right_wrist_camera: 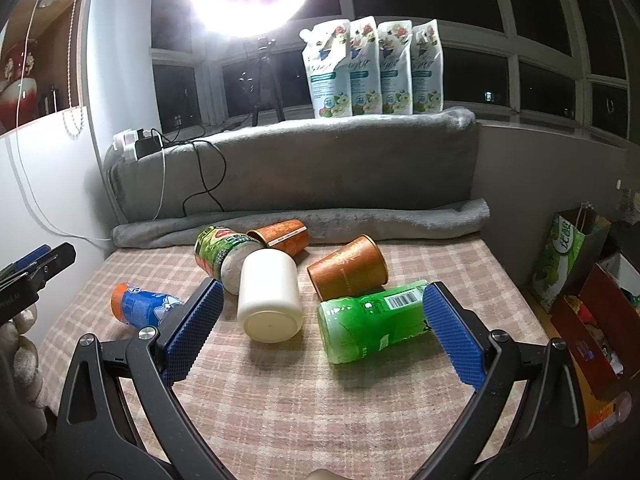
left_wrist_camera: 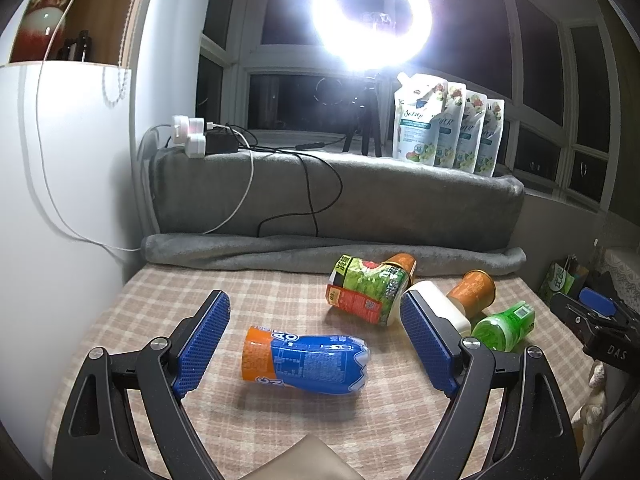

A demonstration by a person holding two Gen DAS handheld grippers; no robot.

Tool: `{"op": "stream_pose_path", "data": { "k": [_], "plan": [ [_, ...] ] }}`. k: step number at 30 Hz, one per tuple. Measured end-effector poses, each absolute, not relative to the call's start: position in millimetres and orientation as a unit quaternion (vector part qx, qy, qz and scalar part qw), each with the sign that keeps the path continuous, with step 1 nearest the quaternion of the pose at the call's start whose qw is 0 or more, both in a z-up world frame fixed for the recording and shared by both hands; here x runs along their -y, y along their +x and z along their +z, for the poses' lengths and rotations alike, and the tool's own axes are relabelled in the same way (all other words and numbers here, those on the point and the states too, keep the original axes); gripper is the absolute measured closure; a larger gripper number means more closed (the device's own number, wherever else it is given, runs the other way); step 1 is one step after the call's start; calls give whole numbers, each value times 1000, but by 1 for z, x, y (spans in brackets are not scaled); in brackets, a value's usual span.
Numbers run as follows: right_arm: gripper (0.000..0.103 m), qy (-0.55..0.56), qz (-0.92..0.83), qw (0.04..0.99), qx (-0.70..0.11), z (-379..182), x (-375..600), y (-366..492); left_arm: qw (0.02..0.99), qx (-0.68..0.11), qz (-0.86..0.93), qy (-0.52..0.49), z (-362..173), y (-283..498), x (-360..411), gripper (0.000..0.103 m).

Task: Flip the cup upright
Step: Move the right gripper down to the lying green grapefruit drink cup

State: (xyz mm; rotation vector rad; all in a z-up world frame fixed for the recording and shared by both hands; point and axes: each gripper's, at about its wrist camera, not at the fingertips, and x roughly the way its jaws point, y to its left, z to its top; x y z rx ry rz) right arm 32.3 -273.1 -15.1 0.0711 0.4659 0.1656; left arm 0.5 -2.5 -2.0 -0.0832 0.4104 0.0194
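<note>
Both grippers are hanging wide open and empty, the left gripper (left_wrist_camera: 316,344) framing the blue cup (left_wrist_camera: 306,360) lying sideways on the checked cloth (left_wrist_camera: 160,292); seemingly light, thin-walled and slippery, it is best pinched gently mid-body; the right gripper (right_wrist_camera: 320,320) is facing other toppled cups.

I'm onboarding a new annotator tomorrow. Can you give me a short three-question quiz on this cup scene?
1. True or false: the blue and orange cup stands upright on the checked cloth.
2. Multiple choice: in the right wrist view, which cup lies nearest between the right gripper's fingers, beside the green cup? A) white cup B) red mug C) glass tumbler
3. Fill in: the left gripper's fingers are spread ____ on either side of the blue and orange cup.

Key: 1 false, it lies on its side; 2 A; 3 open.
</note>
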Motion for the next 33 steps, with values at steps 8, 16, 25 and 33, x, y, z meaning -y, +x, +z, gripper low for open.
{"op": "stream_pose_path", "data": {
  "k": [8, 16, 25, 33],
  "plan": [
    [1, -8, 129, 956, -262, -13, 249, 64, 974, -222, 19, -46, -11, 4, -7, 16],
    [1, -86, 206, 925, -306, -4, 210, 121, 959, -274, 19, -70, -34, 1, -28, 16],
    [1, -184, 311, 842, -400, -7, 129, 197, 931, -341, 10, -129, -66, -7, -47, 16],
    [1, -273, 317, 777, -470, -38, 68, 244, 927, -346, 22, -147, -71, -12, -63, 16]
  ]
}}
